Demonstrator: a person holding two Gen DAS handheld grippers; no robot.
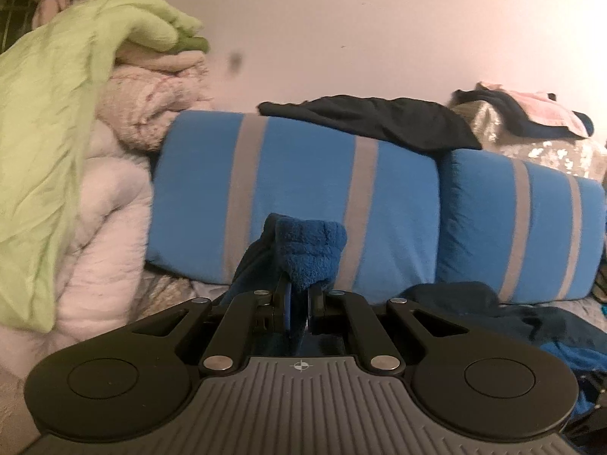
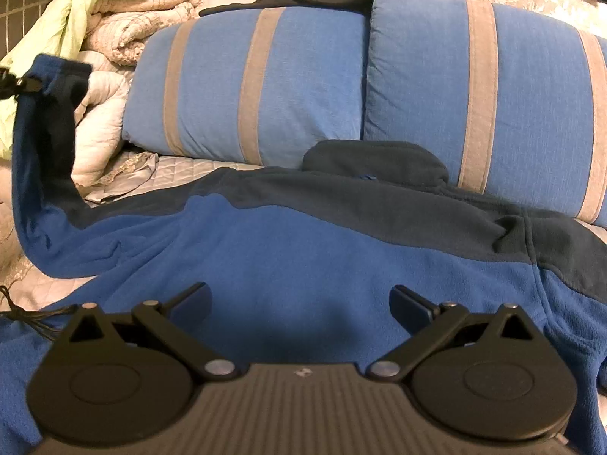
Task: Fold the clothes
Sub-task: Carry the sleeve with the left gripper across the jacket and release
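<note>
1. Quilted pale bedding [image 2: 182, 168] covers the bed, with a plain pinkish wall [image 1: 379, 30] behind.
2. Two plump blue pillows with grey stripes [image 2: 265, 87] lean at 12 o'clock in the right wrist view; a dark garment [image 1: 371, 121] drapes limply over their tops.
3. At 10 o'clock a stack of puffy quilts [image 2: 125, 30] sits under a smooth, crinkled light-green cover [image 1: 45, 113].
4. Fuzzy blue fleece jacket [image 2: 303, 258], with dark navy shoulder panels and a rounded collar, lies spread flat on the bed, filling the middle of the right wrist view and touching the pillows' base.
5. Left hand-held gripper [image 1: 299, 299] has its jaws closed on a nubby fold of the fleece, which bunches up above the fingertips; in the right wrist view this lifted sleeve hangs at 9 o'clock.
6. Right hand-held gripper [image 2: 301, 303] hovers over the jacket body, jaws spread wide, gripping nothing.
</note>
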